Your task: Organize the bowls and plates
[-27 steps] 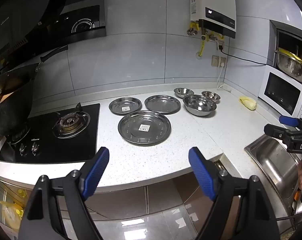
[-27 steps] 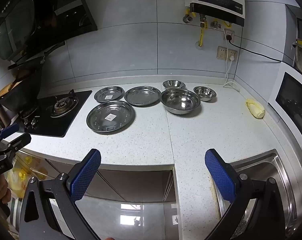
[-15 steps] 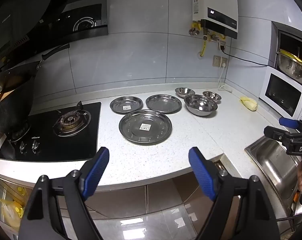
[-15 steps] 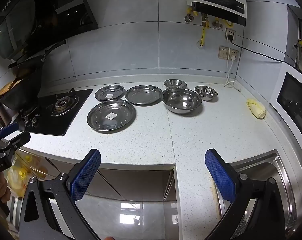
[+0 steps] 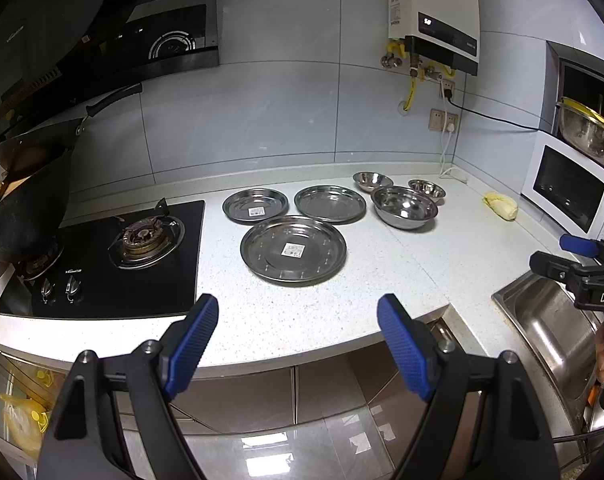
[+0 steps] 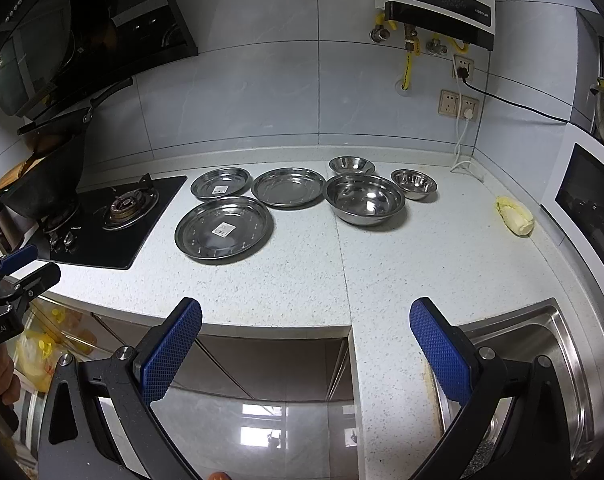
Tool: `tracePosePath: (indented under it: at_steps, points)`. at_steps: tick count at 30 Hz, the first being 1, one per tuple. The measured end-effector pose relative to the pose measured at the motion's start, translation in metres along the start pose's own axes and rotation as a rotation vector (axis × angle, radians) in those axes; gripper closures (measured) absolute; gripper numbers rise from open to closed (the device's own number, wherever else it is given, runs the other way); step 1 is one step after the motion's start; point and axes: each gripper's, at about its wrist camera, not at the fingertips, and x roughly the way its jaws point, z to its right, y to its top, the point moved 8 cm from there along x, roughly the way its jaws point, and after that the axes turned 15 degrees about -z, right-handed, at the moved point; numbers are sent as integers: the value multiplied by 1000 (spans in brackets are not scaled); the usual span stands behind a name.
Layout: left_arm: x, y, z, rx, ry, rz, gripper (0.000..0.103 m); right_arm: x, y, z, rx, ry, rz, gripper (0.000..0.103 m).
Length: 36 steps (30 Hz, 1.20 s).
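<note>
plates: 3 on counter (image 5: 302, 320), large plate (image 5: 293, 249) nearest, two smaller (image 5: 255, 206) (image 5: 330, 204) behind | bowls: 3 right of plates, big bowl (image 5: 404, 207), two small (image 5: 372, 180) (image 5: 426, 189) | left gripper (image 5: 297, 340) spread, empty | right gripper (image 6: 306, 340) spread, empty

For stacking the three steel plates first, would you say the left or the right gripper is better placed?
Left, probably. The left gripper is open and aimed almost straight at the large plate. The right gripper, also open, faces the large bowl, with the plates off to its left.
</note>
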Motion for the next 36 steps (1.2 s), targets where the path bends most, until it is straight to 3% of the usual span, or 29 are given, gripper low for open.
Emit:
tracePosePath:
  at_steps: [36]
  points:
    - [14,2,1,-15,18,-30,22,19,1,1,-21,17,-29,1]
